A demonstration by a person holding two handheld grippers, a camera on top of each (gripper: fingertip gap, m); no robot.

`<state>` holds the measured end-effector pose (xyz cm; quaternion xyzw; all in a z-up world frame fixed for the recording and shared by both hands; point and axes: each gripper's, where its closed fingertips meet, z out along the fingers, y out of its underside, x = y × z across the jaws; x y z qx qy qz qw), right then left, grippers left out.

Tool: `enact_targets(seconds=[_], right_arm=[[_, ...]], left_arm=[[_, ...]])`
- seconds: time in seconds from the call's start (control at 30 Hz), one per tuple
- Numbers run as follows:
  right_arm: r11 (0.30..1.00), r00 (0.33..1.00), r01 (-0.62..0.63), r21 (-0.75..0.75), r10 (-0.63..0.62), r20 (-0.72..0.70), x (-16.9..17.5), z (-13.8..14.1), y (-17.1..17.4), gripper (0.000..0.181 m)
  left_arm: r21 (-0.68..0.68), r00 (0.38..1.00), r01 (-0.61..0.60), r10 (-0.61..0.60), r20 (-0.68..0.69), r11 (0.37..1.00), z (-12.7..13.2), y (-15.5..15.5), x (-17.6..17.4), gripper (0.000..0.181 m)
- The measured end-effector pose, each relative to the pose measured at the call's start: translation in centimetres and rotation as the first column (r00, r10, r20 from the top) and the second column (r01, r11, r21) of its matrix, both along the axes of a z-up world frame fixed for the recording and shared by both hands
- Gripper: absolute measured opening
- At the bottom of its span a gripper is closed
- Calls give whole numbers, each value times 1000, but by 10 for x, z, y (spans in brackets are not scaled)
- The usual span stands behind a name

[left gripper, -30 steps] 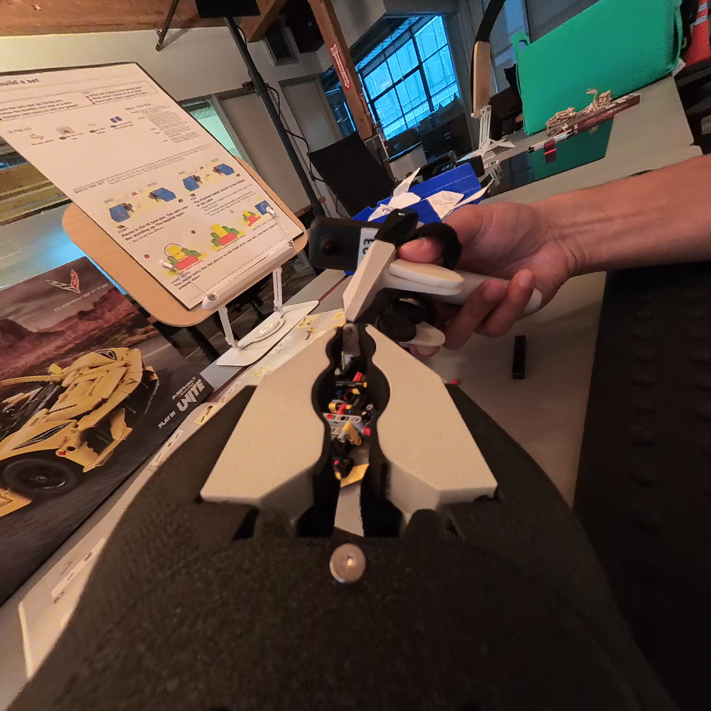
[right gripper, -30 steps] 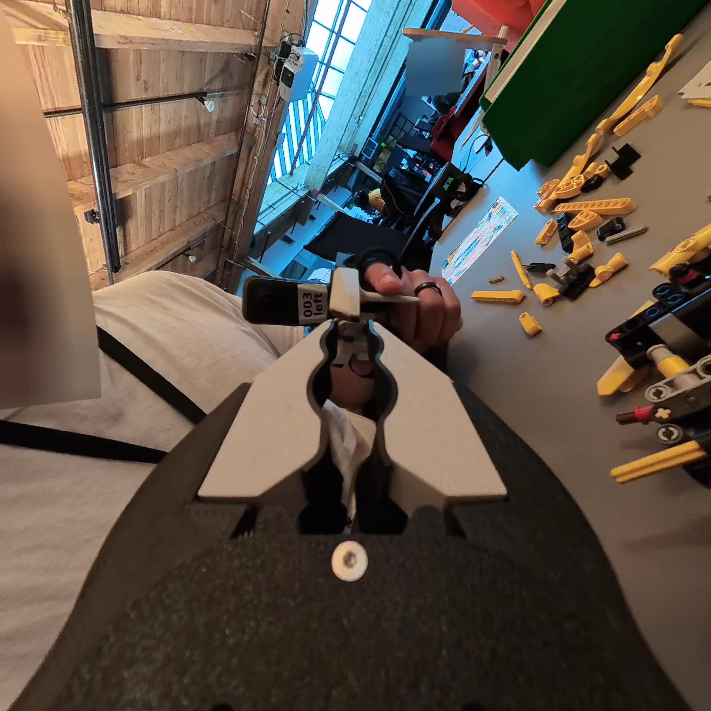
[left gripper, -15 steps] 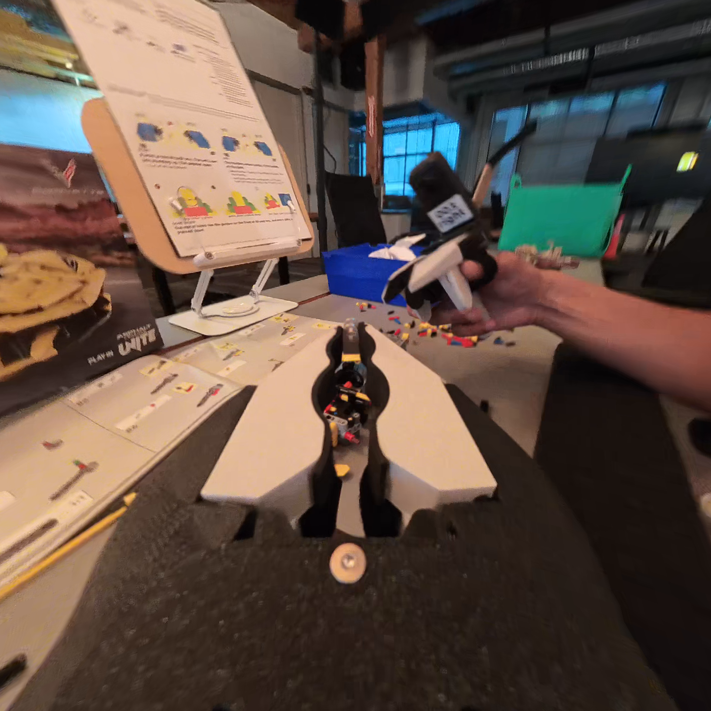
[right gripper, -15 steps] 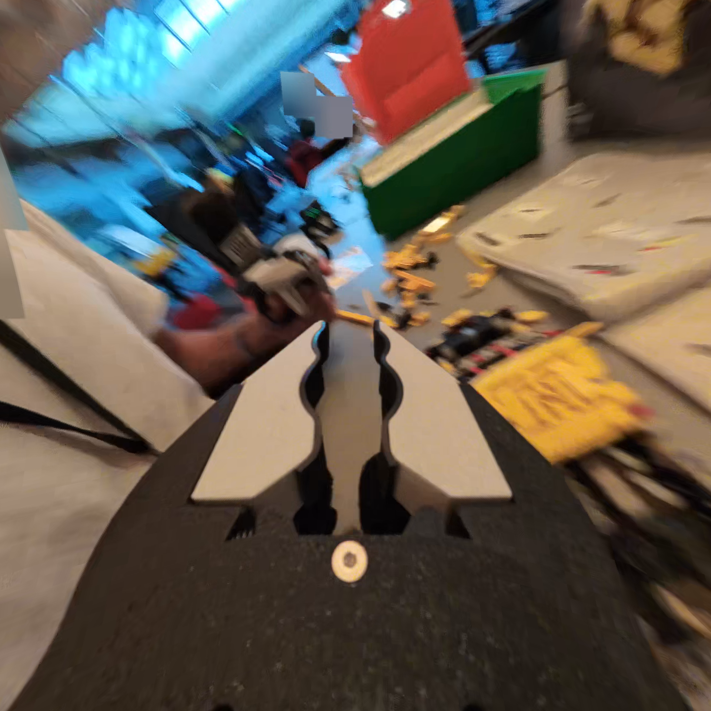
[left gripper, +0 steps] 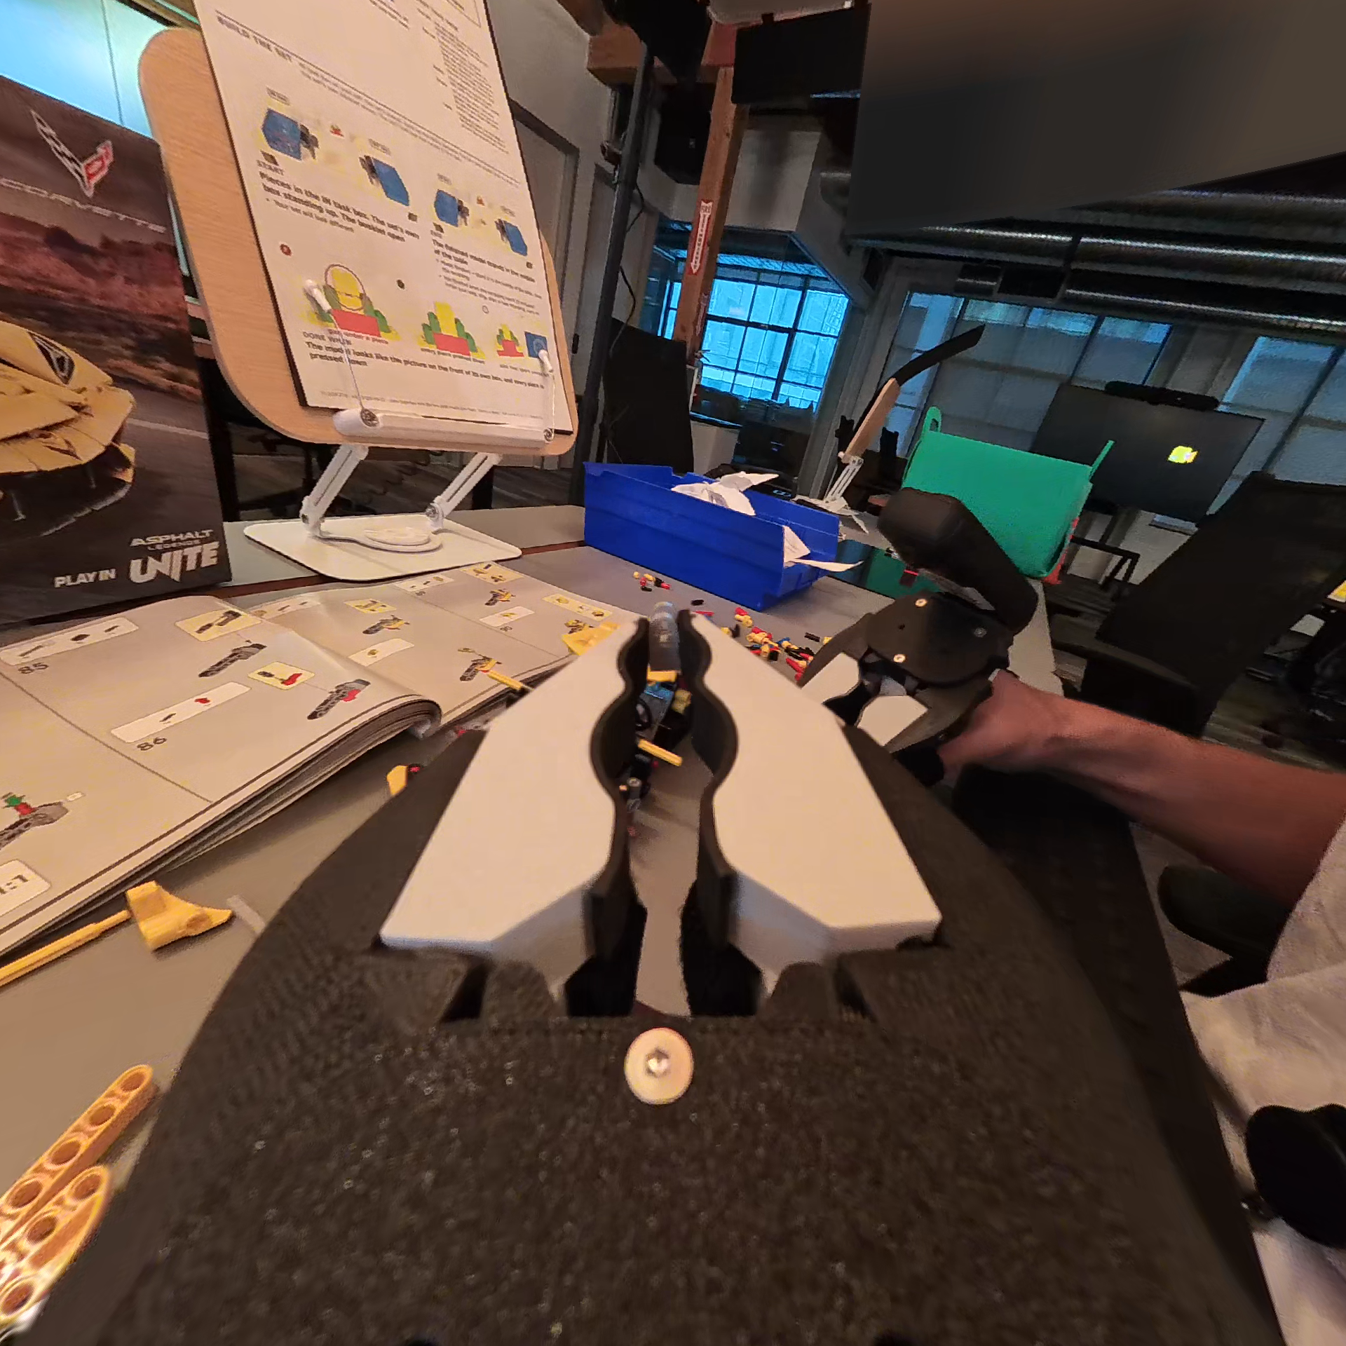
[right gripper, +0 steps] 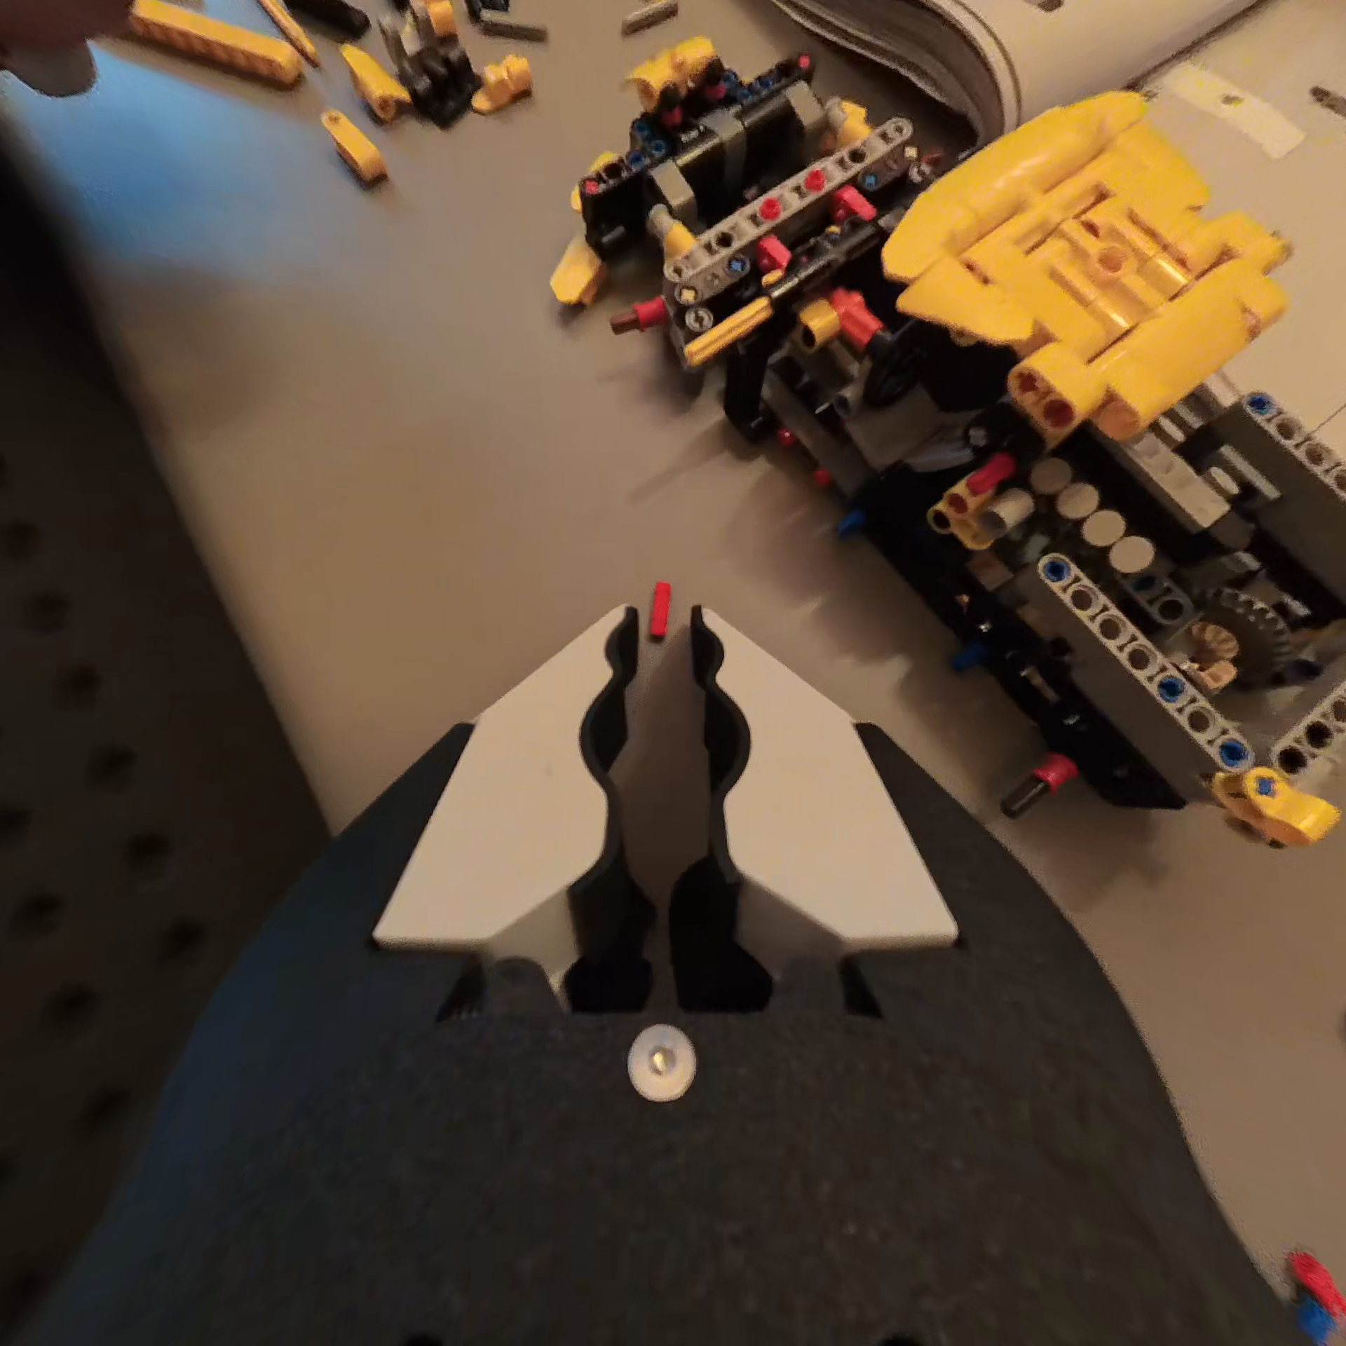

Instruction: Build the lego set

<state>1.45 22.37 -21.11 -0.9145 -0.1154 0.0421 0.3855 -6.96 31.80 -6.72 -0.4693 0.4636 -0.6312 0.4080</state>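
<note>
My left gripper [left gripper: 663, 632] is shut on a small dark grey piece [left gripper: 661, 628] held at its tips above the table. The half-built yellow and black car model [right gripper: 910, 379] lies on the grey table, right of my right gripper [right gripper: 660, 615]; part of it shows through the left fingers' gap [left gripper: 655, 736]. My right gripper is slightly open and points down at the table, with a small red piece [right gripper: 660, 608] lying loose at its tips. It also shows in the left wrist view [left gripper: 867, 685], held by a hand.
An open instruction booklet [left gripper: 218, 699] lies at the left, with a sheet on a stand [left gripper: 379, 218] and the set's box [left gripper: 73, 364] behind. A blue bin [left gripper: 699, 532] stands at the back. Loose yellow pieces [right gripper: 364, 80] lie beyond the model. A black perforated mat [right gripper: 73, 655] is at the left. The grippers' ends are close to 20 cm from one another.
My right gripper has left the left gripper's tips, opened and swung down to the table by the red piece. My left gripper has levelled out, still holding the grey piece.
</note>
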Motion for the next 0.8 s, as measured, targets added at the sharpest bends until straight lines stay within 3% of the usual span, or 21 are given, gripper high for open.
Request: enact_targets(seconds=[0.47, 0.53, 0.63, 0.8], right_arm=[[995, 997, -77, -60, 76, -13, -8, -1, 1, 4], [993, 991, -111, 47, 114, -71, -17, 22, 8, 4], [942, 969, -193, 275, 227, -99, -43, 86, 20, 3], [832, 923, -384, 401, 328, 203, -76, 142, 31, 3]], left_arm=[[-111, 980, 196, -197, 6, 974, 1, -24, -4, 7], [-96, 977, 209, -211, -12, 973, -3, -29, -3, 7], [-92, 966, 252, -256, -37, 963, -7, -38, -2, 7], [-163, 933, 359, -360, 22, 919, 3, -49, -9, 7]])
